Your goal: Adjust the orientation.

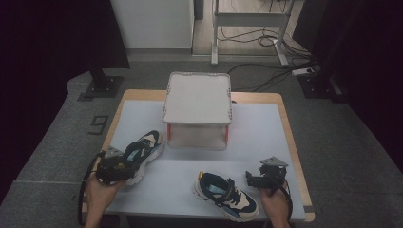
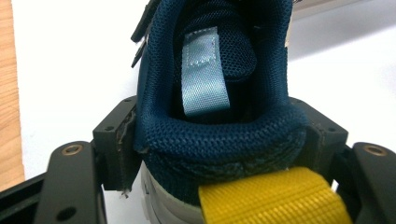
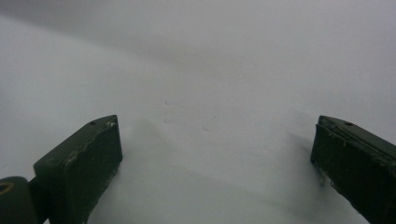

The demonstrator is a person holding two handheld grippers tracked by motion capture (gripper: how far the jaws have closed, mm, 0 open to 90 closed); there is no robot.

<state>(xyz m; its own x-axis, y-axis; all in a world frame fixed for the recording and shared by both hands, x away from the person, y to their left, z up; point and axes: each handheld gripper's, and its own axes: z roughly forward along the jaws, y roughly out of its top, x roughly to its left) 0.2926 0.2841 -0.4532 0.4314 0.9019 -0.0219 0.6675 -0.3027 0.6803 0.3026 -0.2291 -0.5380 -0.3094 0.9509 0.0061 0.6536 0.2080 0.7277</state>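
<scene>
At the near left of the white-topped table (image 1: 266, 123), the left gripper (image 1: 113, 167) pinches the padded navy heel of a sneaker (image 1: 142, 151), its jaws pressed against both sides of the collar just above a yellow pull tab (image 2: 275, 198). The right gripper (image 1: 266, 179) rests with jaws spread wide just right of the second sneaker (image 1: 225, 195) at the near edge. A white shoebox (image 1: 197, 110) stands at the table's far middle.

A white-covered table (image 1: 266, 137) carries a lidded pale box (image 1: 198, 111) at its back — cables (image 1: 266, 40) trail beyond.
</scene>
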